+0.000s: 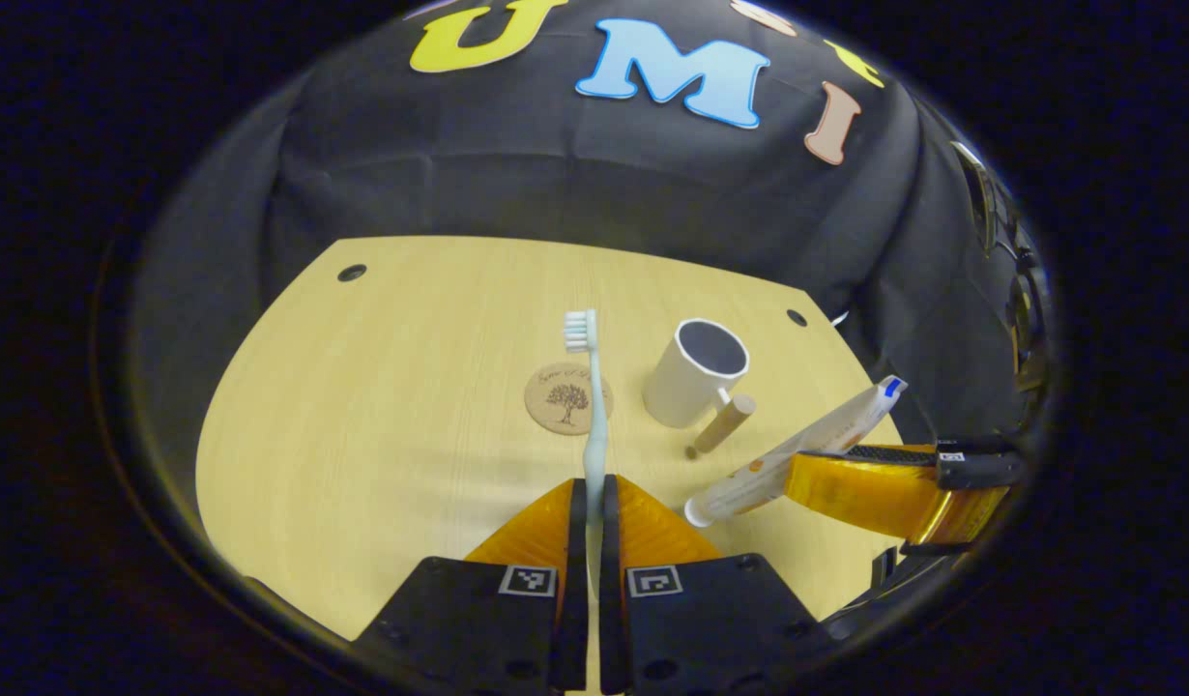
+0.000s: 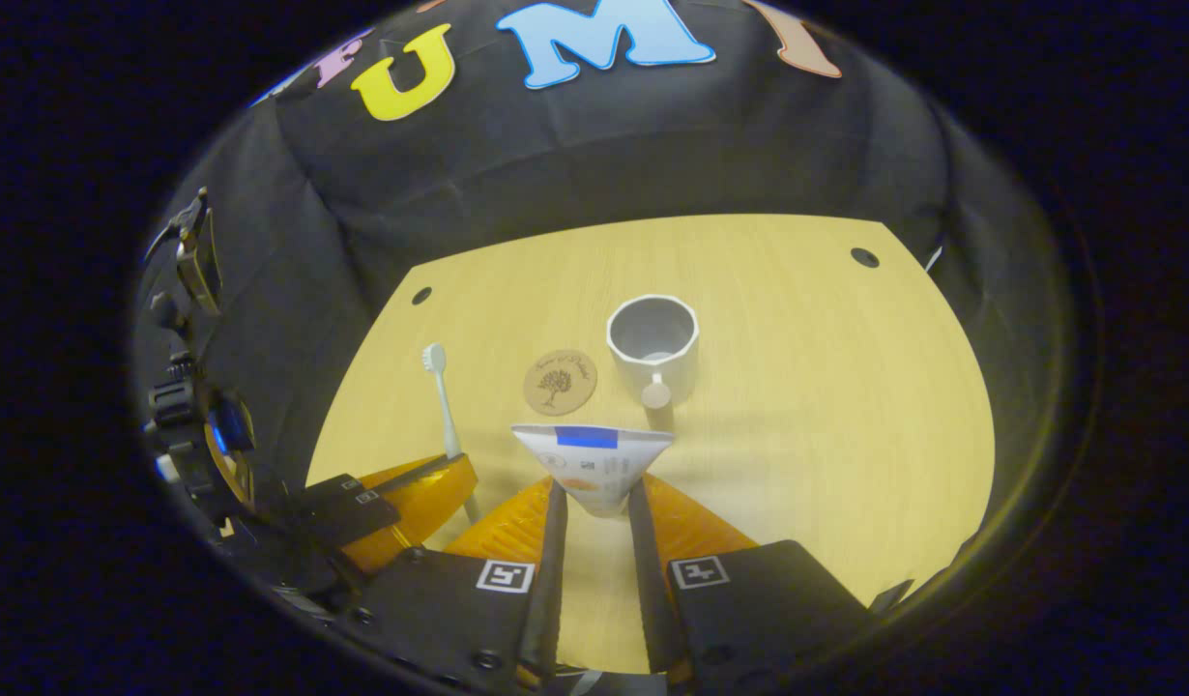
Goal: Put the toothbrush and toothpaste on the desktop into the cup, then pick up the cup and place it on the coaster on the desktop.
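Observation:
My left gripper (image 1: 592, 488) is shut on the handle of a pale blue toothbrush (image 1: 591, 406), which stands upright with its bristles on top, lifted off the wooden desktop (image 1: 382, 387). My right gripper (image 2: 594, 493) is shut on a white toothpaste tube (image 2: 594, 464), its flat blue-striped end pointing forward. In the left gripper view the tube (image 1: 797, 449) and the right gripper (image 1: 836, 483) hang at the right, tilted. A white cup (image 1: 696, 372) with a wooden handle stands open on the desk, and a round coaster (image 1: 567, 397) with a tree print lies just left of it.
Black cloth closes the booth behind and beside the desk. Small dark holes (image 1: 352, 273) mark the far corners of the desktop. In the right gripper view the cup (image 2: 652, 343) and coaster (image 2: 560, 382) lie straight ahead, and the left gripper (image 2: 440, 478) with its toothbrush (image 2: 445, 406) is at the left.

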A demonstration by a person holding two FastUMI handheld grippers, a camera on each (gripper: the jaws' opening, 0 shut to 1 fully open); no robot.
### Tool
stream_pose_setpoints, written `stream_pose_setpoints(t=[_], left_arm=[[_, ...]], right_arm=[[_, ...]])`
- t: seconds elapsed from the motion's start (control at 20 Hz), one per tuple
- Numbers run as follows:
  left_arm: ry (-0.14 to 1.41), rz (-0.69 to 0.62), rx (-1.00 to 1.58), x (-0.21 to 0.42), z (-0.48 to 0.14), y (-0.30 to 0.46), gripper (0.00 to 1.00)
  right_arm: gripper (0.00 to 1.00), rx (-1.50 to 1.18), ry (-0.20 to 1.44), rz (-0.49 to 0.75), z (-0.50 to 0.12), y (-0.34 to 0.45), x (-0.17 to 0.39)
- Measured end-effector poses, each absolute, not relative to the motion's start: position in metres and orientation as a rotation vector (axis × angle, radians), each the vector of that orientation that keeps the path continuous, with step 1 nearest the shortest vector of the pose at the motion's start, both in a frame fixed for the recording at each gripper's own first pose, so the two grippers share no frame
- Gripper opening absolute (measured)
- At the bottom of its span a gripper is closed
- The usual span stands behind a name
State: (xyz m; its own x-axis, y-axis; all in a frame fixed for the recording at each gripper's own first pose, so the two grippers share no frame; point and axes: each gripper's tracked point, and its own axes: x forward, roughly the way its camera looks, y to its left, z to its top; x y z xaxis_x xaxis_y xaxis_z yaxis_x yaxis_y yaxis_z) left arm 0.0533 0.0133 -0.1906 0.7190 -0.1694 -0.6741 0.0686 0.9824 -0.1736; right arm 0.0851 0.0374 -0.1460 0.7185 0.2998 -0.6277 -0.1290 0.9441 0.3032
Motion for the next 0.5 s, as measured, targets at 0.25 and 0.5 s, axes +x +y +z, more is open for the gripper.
stream_pose_setpoints(t=[0.25,0.5], left_arm=[[0.597,-0.175,-0.155,0.083,-0.156,0.006,0.13],[0.416,-0.239,-0.210,0.114,-0.120,-0.003,0.11]], right_arm=[[0.38,0.289,0.634,0.244,-0.120,0.045,0.102],[0.38,0.316,0.515,0.204,-0.098,0.041,0.128]])
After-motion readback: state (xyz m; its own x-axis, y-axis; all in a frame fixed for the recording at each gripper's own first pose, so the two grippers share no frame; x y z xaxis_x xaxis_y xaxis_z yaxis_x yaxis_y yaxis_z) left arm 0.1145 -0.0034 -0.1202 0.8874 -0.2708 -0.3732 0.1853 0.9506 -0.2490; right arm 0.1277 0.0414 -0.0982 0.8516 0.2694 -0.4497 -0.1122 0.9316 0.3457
